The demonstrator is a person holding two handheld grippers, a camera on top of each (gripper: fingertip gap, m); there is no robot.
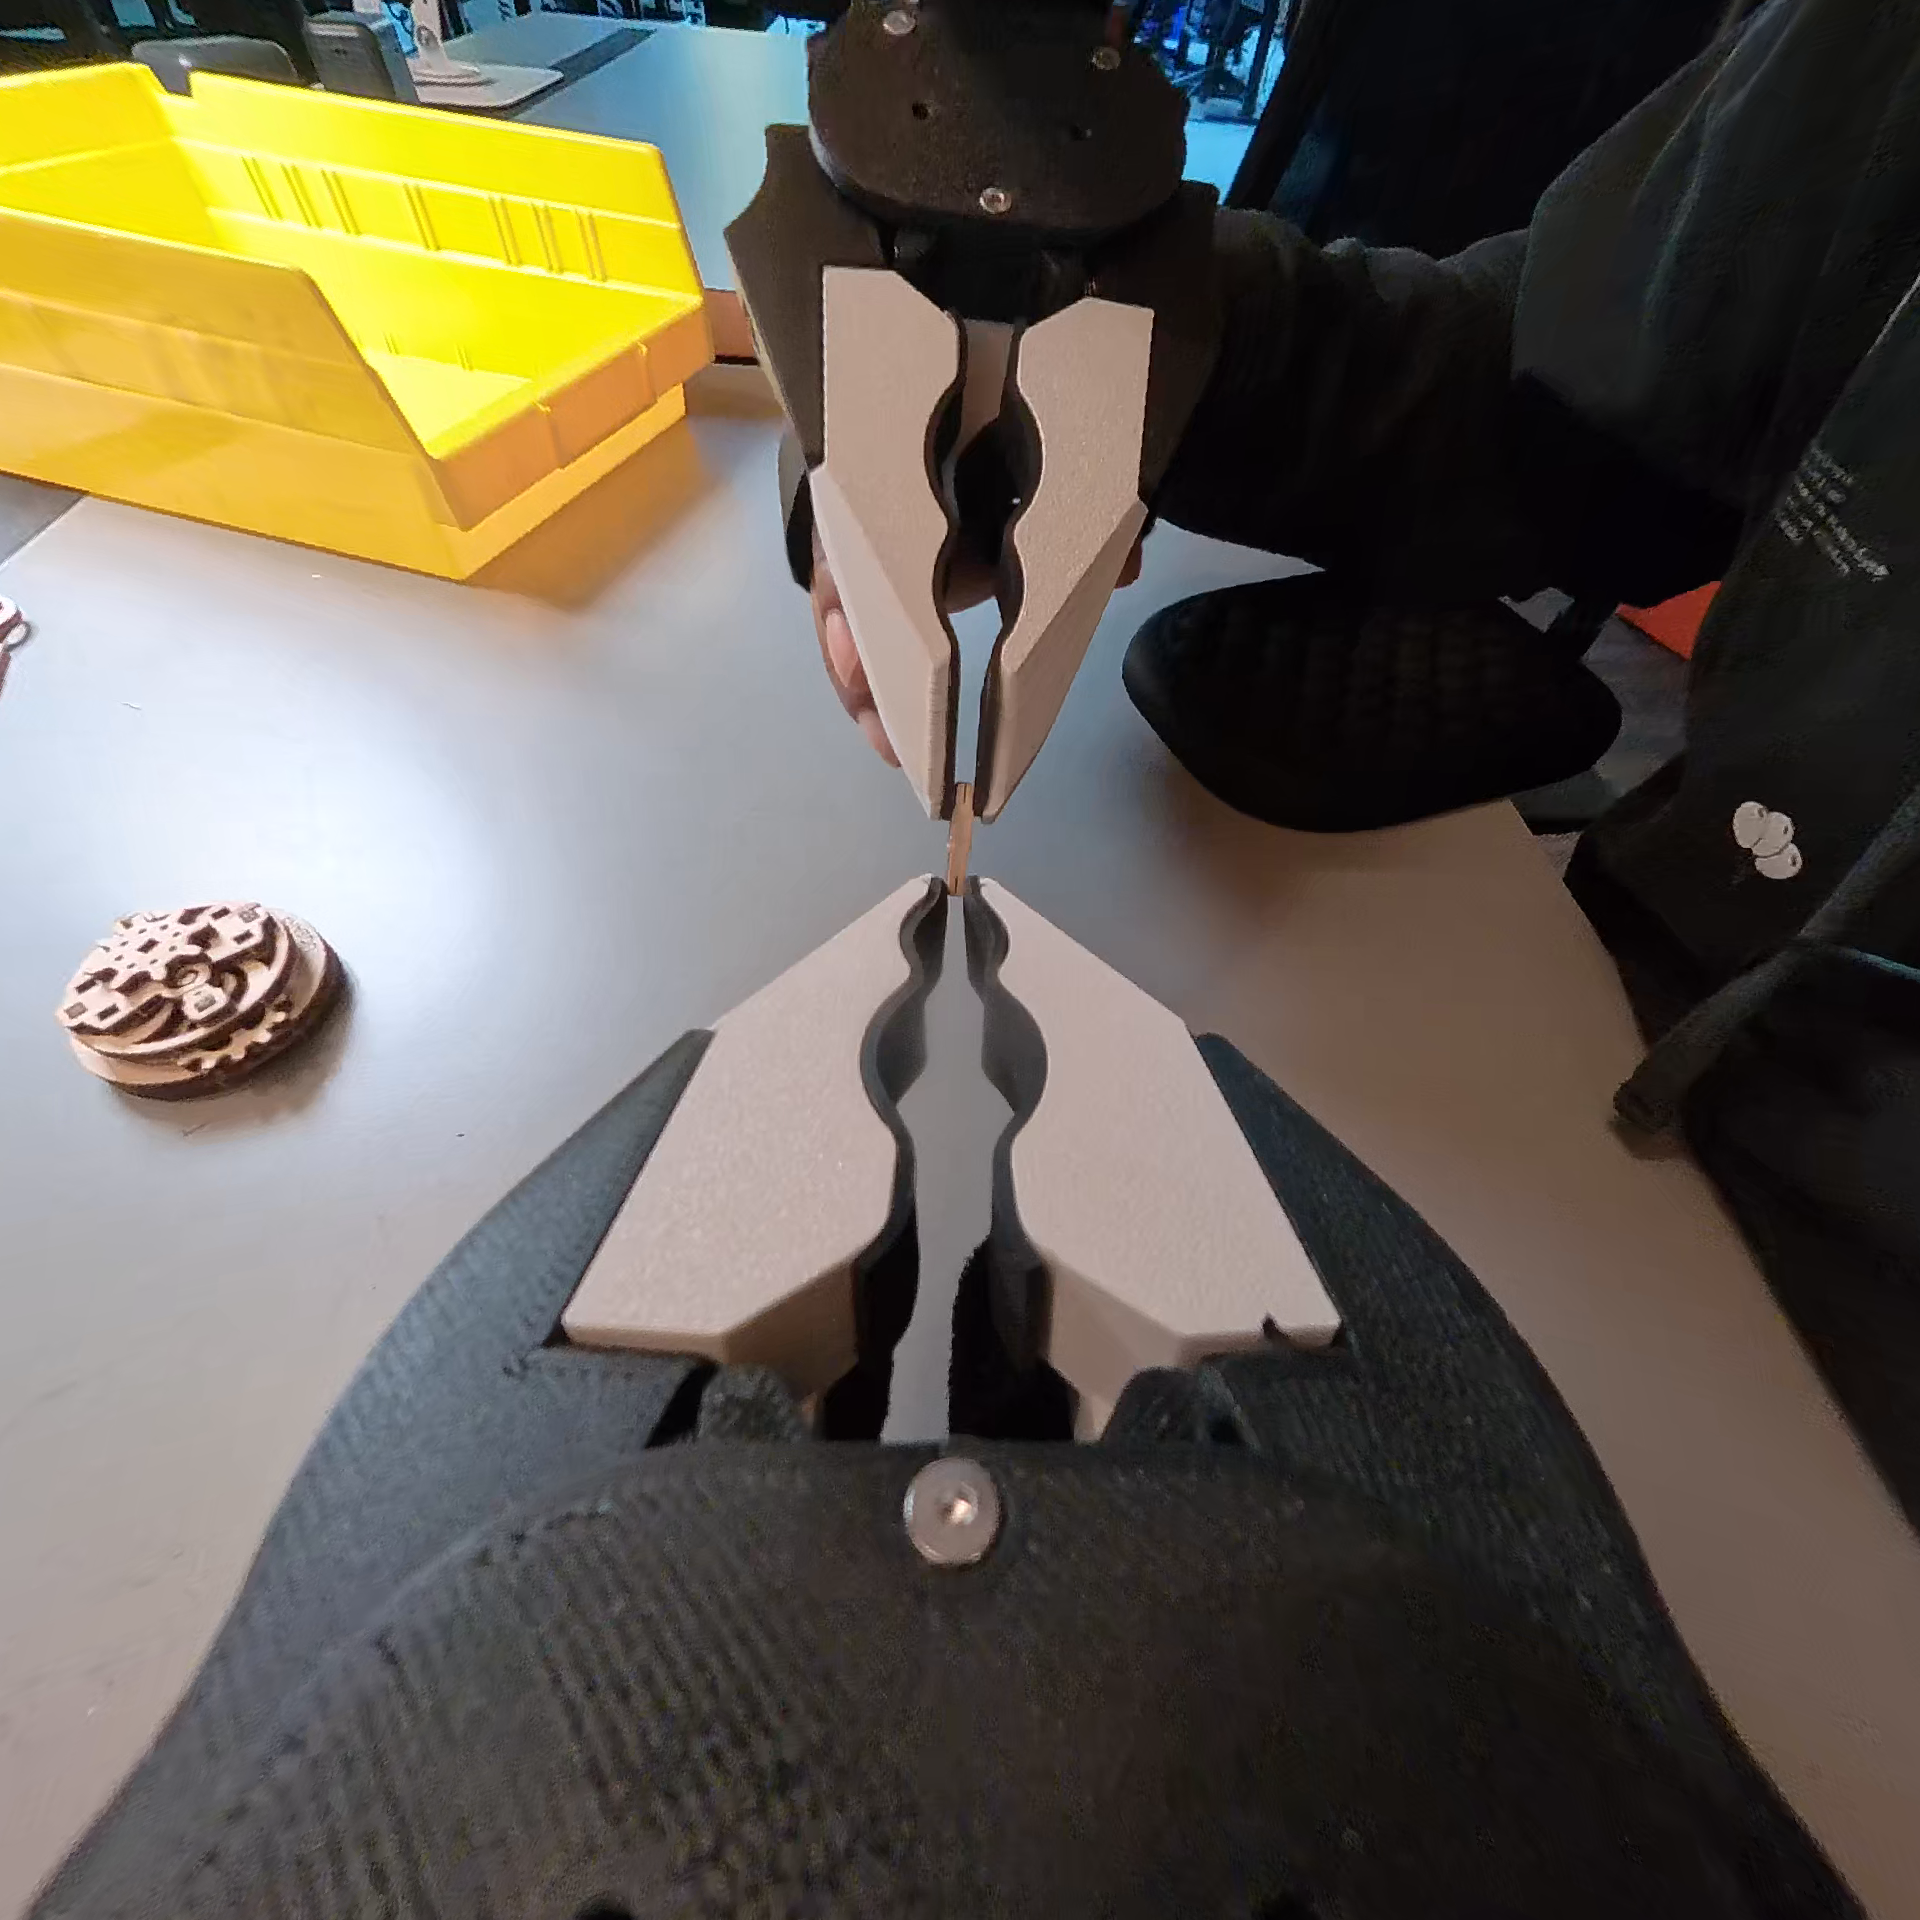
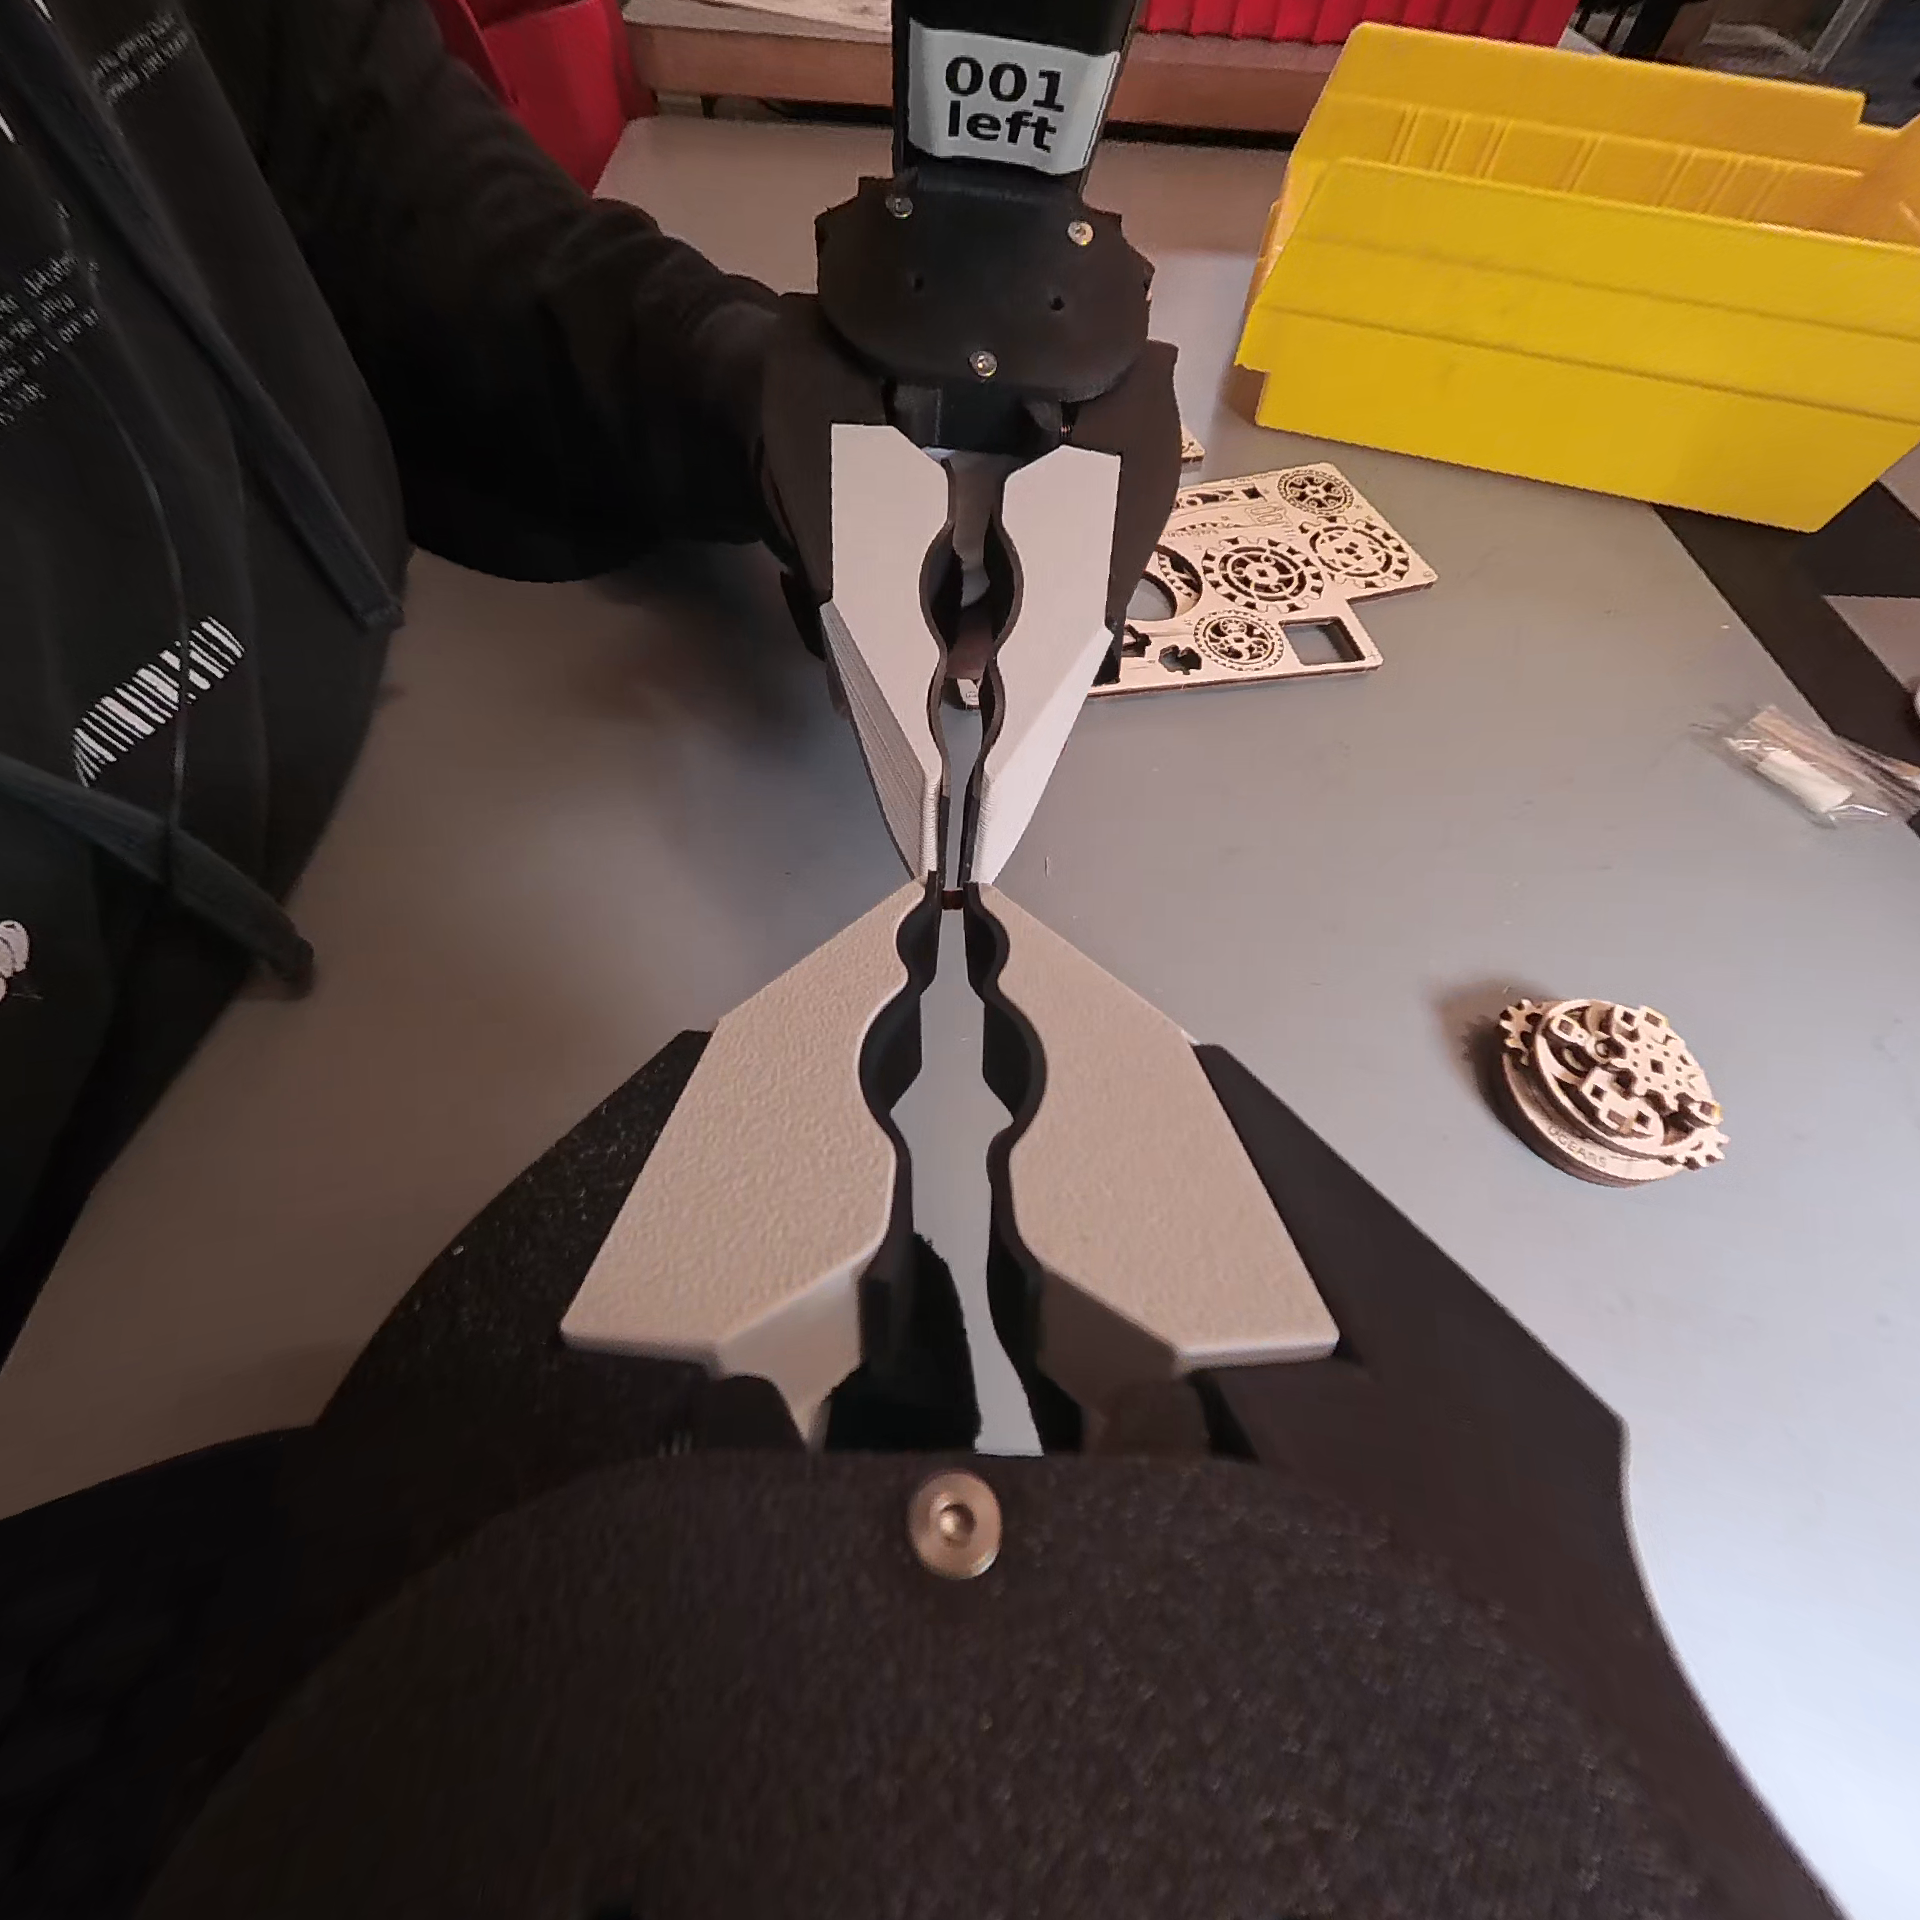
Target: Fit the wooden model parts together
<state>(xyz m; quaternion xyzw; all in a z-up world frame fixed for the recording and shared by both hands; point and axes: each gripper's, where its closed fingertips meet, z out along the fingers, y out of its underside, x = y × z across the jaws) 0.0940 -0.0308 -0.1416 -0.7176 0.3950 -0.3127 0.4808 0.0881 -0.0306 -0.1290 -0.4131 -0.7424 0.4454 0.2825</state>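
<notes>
My left gripper (image 1: 954, 885) and my right gripper (image 2: 951, 896) meet tip to tip above the grey table (image 1: 499, 790). A small thin wooden part (image 1: 962, 840), seen edge-on, spans the gap between them. Both pairs of jaws are closed on it; I cannot tell whether it is one piece or two. In the left wrist view the right gripper (image 1: 967, 805) points toward me from above. In the right wrist view the left gripper (image 2: 952, 864) does the same, and the part (image 2: 951, 902) shows only as a dark sliver. A round wooden gear model (image 1: 197, 997) lies flat on the table to the side; it also shows in the right wrist view (image 2: 1616, 1091).
Yellow plastic bins (image 1: 343, 312) stand at the back of the table and show in the right wrist view (image 2: 1590, 312). A laser-cut wooden sheet of gears (image 2: 1299, 582) lies before them. A clear plastic bag (image 2: 1808, 769) lies at the right edge. A person's dark sleeve (image 1: 1455, 416) is close. My left and right fingertips are right by each other. From either gripper's tips it is about 20 centimetres to the round wooden gear model (image 1: 197, 997). The right camera catches it too, in the right wrist view (image 2: 1575, 1041).
</notes>
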